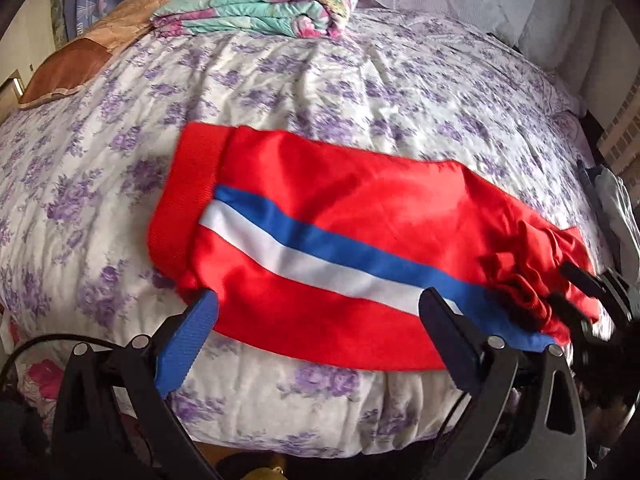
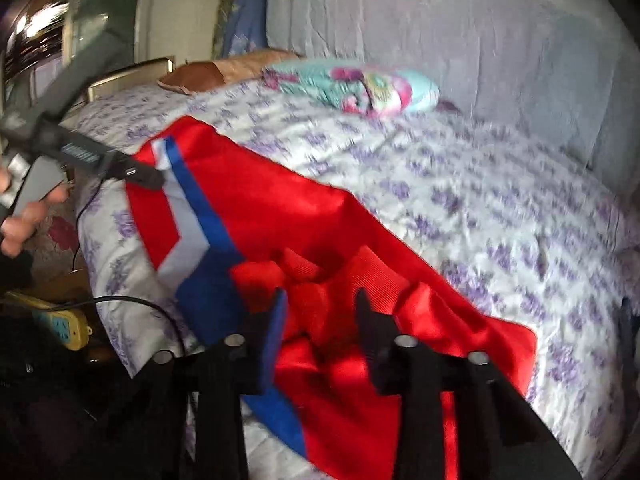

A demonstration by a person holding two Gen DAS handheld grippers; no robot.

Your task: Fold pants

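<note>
Red pants [image 1: 340,216] with a blue and white side stripe lie folded lengthwise on the bed [image 1: 320,76], ribbed cuff at the left, bunched waistband at the right. My left gripper [image 1: 320,300] is open, its fingers spread wide over the near edge of the pants. My right gripper [image 2: 320,300] is open over the bunched red waistband [image 2: 320,280], and it also shows at the right edge of the left wrist view [image 1: 576,292]. The pants show in the right wrist view [image 2: 280,208], with the left gripper [image 2: 148,178] at the far cuff end.
A folded floral quilt [image 1: 260,4] and a brown pillow [image 1: 80,68] lie at the far side of the bed. A grey headboard or wall [image 2: 440,32] stands behind. A yellow power strip [image 2: 60,324] and cables lie on the floor at the left.
</note>
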